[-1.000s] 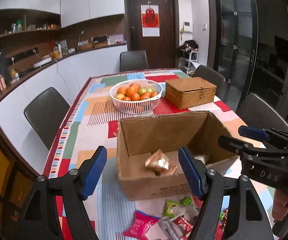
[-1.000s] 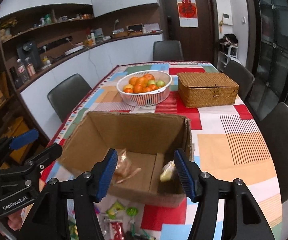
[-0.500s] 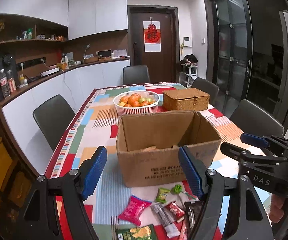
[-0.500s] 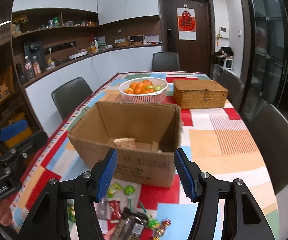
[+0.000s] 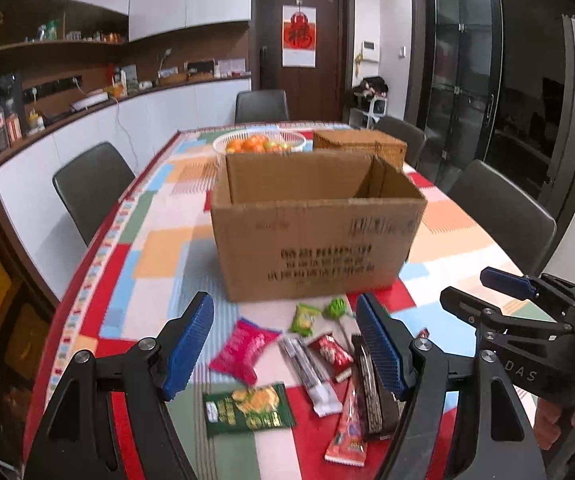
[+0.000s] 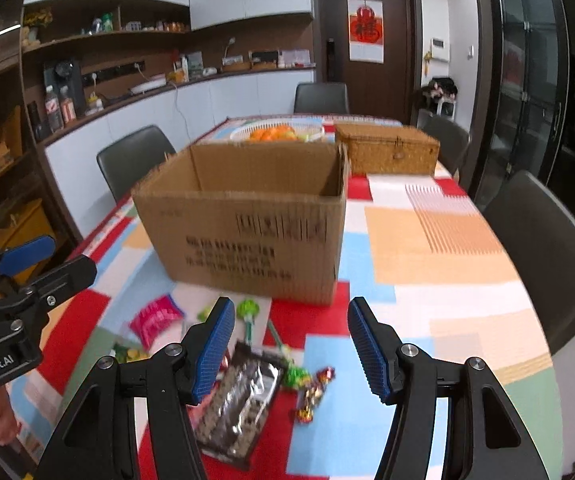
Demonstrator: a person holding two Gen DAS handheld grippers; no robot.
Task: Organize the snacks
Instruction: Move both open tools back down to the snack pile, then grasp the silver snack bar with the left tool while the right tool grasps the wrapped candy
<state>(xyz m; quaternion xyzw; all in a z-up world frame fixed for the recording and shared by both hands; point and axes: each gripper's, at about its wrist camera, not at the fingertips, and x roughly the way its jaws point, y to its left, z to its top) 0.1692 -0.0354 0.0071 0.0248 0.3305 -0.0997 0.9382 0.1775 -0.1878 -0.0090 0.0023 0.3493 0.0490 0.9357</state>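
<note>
An open cardboard box (image 5: 315,232) stands mid-table; it also shows in the right wrist view (image 6: 247,224). Loose snacks lie in front of it: a pink packet (image 5: 243,350), a green chip bag (image 5: 247,408), a small green packet (image 5: 302,317), a red packet (image 5: 332,354) and a dark cookie pack (image 6: 239,400). My left gripper (image 5: 285,350) is open and empty, low above the snacks. My right gripper (image 6: 289,354) is open and empty over the cookie pack and small candies (image 6: 313,392). The box's inside is hidden.
A white basket of oranges (image 5: 259,144) and a wicker box (image 5: 361,144) stand behind the cardboard box. Dark chairs (image 5: 91,184) surround the table with its patchwork cloth (image 6: 427,248). A counter runs along the left wall.
Both grippers have dropped from above the box and pulled back toward the near table edge. The view now faces the box's front wall and the loose snacks. Both stay open.
</note>
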